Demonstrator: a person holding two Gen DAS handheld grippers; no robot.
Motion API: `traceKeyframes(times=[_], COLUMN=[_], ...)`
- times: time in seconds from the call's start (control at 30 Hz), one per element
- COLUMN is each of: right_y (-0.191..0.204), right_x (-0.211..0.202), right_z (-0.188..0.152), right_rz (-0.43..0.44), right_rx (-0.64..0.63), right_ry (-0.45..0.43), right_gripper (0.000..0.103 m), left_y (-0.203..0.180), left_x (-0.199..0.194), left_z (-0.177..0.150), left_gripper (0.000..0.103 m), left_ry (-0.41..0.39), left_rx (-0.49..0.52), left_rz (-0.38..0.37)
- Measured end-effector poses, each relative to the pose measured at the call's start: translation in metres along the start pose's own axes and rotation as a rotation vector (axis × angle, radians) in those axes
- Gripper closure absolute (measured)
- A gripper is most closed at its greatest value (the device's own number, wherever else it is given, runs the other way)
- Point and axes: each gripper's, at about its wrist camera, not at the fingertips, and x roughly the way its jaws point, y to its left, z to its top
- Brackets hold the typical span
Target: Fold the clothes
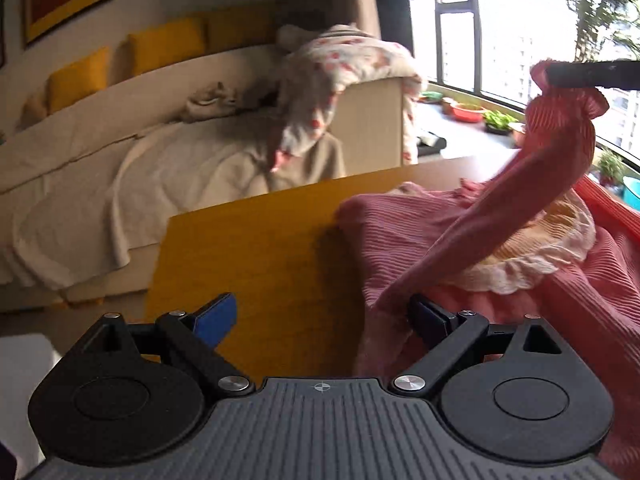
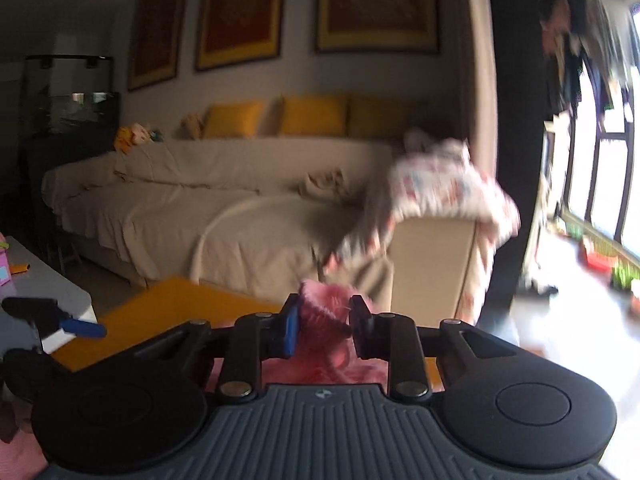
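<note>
A pink ribbed garment [image 1: 400, 236] with a white frilled collar [image 1: 532, 264] lies on the right part of a yellow wooden table [image 1: 256, 248]. One pink sleeve [image 1: 532, 184] is lifted up to the right, its cuff pinched by my right gripper's fingers [image 1: 592, 74]. In the right wrist view my right gripper [image 2: 324, 328] is shut on that pink cuff [image 2: 324, 308]. My left gripper [image 1: 320, 320] is open, low at the table's near edge, with its right finger against the garment's hem. It also shows at the left of the right wrist view [image 2: 56, 320].
A beige sofa [image 1: 168, 160] with yellow cushions [image 1: 164, 44] stands behind the table. A floral blanket [image 1: 340, 68] hangs over its armrest. A window with plant pots [image 1: 496, 120] is at the right. A white table [image 2: 48, 280] sits at the left.
</note>
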Motion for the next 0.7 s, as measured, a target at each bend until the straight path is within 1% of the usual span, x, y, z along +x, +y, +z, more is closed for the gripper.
traceKeyframes(times=[0.03, 0.1, 0.13, 0.23, 0.3, 0.33, 0.37, 0.4, 0.43, 0.47, 0.5, 0.53, 0.6, 0.63, 0.67, 0.7], right_y=[-0.003, -0.012, -0.02, -0.043, -0.054, -0.061, -0.067, -0.073, -0.076, -0.079, -0.08, -0.081, -0.078, -0.075, -0.073, -0.07], right_x=[0.0, 0.008, 0.015, 0.034, 0.036, 0.033, 0.027, 0.021, 0.014, 0.007, 0.002, -0.004, -0.01, -0.015, -0.02, -0.026], right_z=[0.004, -0.001, -0.012, -0.047, -0.066, -0.07, -0.069, -0.068, -0.062, -0.057, -0.051, -0.046, -0.042, -0.047, -0.052, -0.057], right_rz=[-0.006, -0.04, -0.054, -0.102, -0.15, -0.166, -0.159, -0.151, -0.135, -0.118, -0.088, -0.058, -0.004, 0.007, 0.018, 0.028], right_rx=[-0.008, -0.014, 0.0, 0.035, 0.044, 0.073, 0.108, 0.143, 0.175, 0.206, 0.233, 0.259, 0.287, 0.3, 0.314, 0.327], right_ry=[0.004, 0.043, 0.098, 0.25, 0.307, 0.316, 0.308, 0.299, 0.279, 0.26, 0.249, 0.24, 0.254, 0.259, 0.264, 0.269], right_gripper=[0.078, 0.078, 0.078, 0.078, 0.078, 0.077, 0.077, 0.071, 0.06, 0.054, 0.044, 0.038, 0.035, 0.029, 0.027, 0.023], left_y=[0.003, 0.006, 0.007, -0.003, -0.01, -0.018, -0.026, -0.036, -0.045, -0.055, -0.064, -0.066, -0.068, -0.069, -0.07, -0.072], left_x=[-0.002, -0.006, -0.007, -0.022, -0.031, -0.036, -0.039, -0.041, -0.038, -0.034, -0.03, -0.027, -0.02, -0.016, -0.013, -0.017], left_z=[0.0, -0.002, -0.002, 0.002, 0.004, 0.006, 0.008, 0.01, 0.01, 0.01, 0.009, 0.011, 0.014, 0.016, 0.018, 0.021], left_gripper=[0.007, 0.007, 0.007, 0.006, 0.005, 0.004, 0.004, 0.003, 0.003, 0.003, 0.003, 0.003, 0.003, 0.003, 0.004, 0.004], left_ry=[0.003, 0.006, 0.007, -0.019, -0.036, -0.052, -0.067, -0.08, -0.086, -0.091, -0.096, -0.094, -0.089, -0.086, -0.084, -0.105], left_rx=[-0.007, -0.019, -0.025, 0.014, 0.041, 0.068, 0.104, 0.152, 0.206, 0.261, 0.315, 0.309, 0.286, 0.275, 0.263, 0.248], left_rz=[0.001, -0.038, -0.059, -0.193, -0.284, -0.322, -0.337, -0.328, -0.296, -0.261, -0.226, -0.227, -0.234, -0.238, -0.242, -0.281])
